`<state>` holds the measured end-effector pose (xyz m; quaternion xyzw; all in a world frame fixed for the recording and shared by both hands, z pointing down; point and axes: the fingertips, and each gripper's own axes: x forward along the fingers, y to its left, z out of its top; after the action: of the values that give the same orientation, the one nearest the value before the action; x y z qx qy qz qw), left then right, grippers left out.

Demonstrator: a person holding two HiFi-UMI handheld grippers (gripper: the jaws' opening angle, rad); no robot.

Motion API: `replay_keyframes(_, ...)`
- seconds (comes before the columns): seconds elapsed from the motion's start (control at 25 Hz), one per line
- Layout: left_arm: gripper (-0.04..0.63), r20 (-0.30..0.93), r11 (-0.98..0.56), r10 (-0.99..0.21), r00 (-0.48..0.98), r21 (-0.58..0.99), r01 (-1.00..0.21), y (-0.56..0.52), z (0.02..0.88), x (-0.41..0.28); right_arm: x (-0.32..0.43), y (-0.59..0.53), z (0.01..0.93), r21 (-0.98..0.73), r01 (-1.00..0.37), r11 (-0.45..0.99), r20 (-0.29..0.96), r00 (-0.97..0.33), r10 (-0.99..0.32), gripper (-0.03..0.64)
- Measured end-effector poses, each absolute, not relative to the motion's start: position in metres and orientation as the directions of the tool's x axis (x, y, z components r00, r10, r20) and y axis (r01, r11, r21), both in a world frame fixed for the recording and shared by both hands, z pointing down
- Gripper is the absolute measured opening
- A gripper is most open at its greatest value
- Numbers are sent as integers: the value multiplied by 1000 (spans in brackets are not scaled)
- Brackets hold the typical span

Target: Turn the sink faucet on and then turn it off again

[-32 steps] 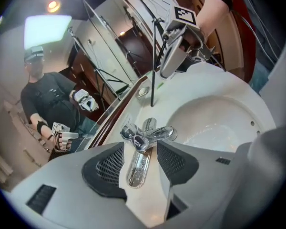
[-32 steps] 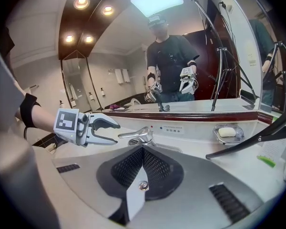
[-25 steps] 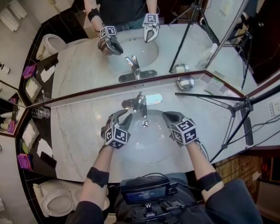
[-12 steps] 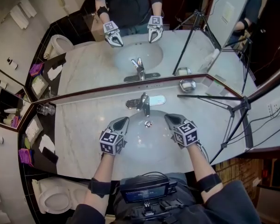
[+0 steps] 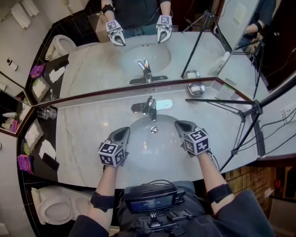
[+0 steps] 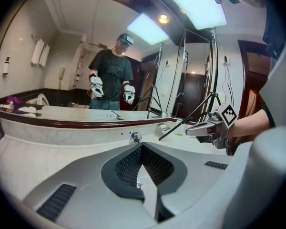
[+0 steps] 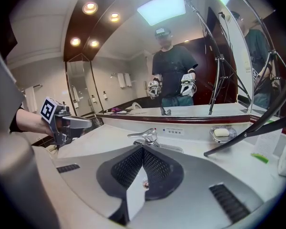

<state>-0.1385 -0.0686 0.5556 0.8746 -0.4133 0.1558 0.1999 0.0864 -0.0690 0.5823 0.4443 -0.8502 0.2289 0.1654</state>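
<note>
Hovering over the sink, the left gripper (image 5: 124,131) at 7 o'clock and the right gripper (image 5: 180,126) at 4 o'clock of the faucet (image 5: 149,108) have jaws pressed together, empty. Its chrome lever (image 5: 138,107), at the tabletop's (image 5: 89,132) back, looks stiff and slick, so a push near the tip should suit best.

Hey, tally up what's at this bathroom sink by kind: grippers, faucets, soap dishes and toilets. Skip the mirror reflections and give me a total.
grippers: 2 (left gripper, right gripper)
faucet: 1
soap dish: 1
toilet: 1
total: 5
</note>
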Motion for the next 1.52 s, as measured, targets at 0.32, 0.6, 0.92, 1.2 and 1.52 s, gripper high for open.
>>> replay_keyframes(0.32,0,418,-568,-679,603,220,-793,-72,553,-136,84,-71,587,-90,-829,552,515,-513,-687,20)
replay_keyframes(0.6,0,425,-557,-690,586,206,-805,-80,557,-143,62,-91,590,311,-680,663,548,-442,-710,51)
replay_keyframes(0.92,0,434,-551,-695,573,191,-812,-91,557,-151,18,-127,611,594,-364,718,572,-436,-695,195)
replay_keyframes(1.2,0,445,-545,-701,557,170,-821,-101,561,-152,-14,-161,633,660,-203,723,589,-458,-666,221)
replay_keyframes(1.52,0,451,-535,-704,548,170,-827,-110,566,-153,-54,-177,653,688,-89,720,599,-490,-633,221)
